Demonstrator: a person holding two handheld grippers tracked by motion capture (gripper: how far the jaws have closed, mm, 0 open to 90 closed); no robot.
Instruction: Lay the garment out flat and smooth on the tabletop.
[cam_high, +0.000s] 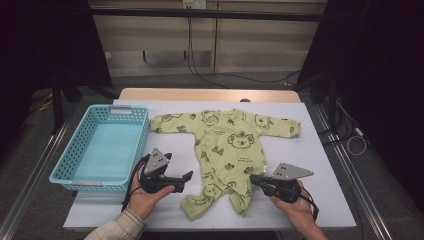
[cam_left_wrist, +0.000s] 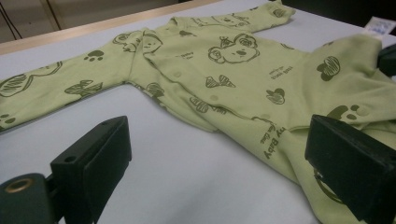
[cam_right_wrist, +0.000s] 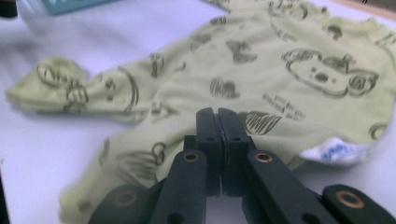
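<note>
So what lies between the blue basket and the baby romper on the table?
In the high view, bare white table separates the blue basket from the romper; nearer the person, the left gripper sits in that gap.

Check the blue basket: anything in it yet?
Empty. The high view shows the blue basket with a bare floor; the romper lies on the table.

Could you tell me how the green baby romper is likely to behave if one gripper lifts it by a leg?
The romper looks like thin, soft cloth lying flat with small folds, so it will probably droop and trail rather than hold its shape. It seems light. Its spread sleeves would likely drag across the white table and bunch.
</note>
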